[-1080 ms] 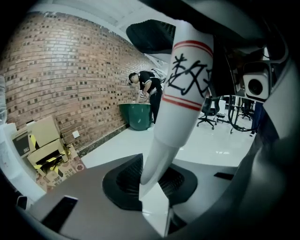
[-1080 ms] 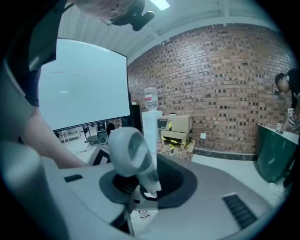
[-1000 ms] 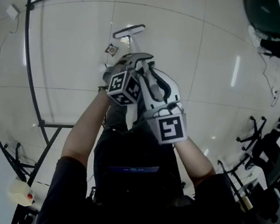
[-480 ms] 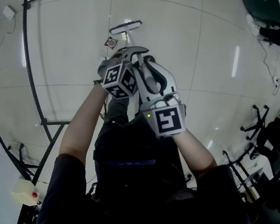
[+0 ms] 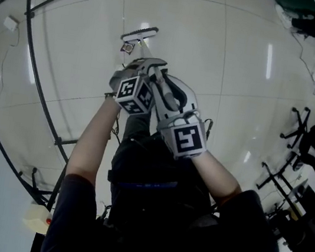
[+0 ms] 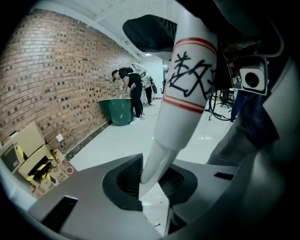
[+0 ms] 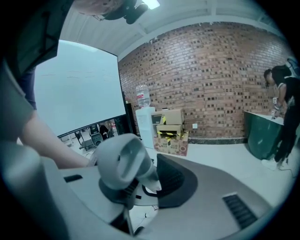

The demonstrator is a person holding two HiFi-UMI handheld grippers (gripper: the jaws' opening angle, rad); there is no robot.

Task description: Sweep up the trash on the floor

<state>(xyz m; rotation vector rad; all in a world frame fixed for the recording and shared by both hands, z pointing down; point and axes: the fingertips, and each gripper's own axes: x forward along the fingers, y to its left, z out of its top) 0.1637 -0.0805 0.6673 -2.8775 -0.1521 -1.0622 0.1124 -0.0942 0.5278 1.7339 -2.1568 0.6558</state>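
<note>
I have both grippers on one broom. The left gripper has its jaws clamped on the white pole with red bands and black lettering. The right gripper is closed on the pole's grey plastic end cap, so neither is empty.

In the head view the pole runs away from me along its long axis, down to the narrow pale brush head on the glossy white tiled floor. The left gripper sits lower on the pole, so it is the nearer one to the brush head, with the right behind it at the top end.

The trash I can see is a single small dark-edged square scrap, lying on the floor just on my side of the brush head, close to a tile joint (whether it touches the bristles I can't tell). That suggests the stroke should draw toward me.

Count: one broom, one scrap, two grippers.
</note>
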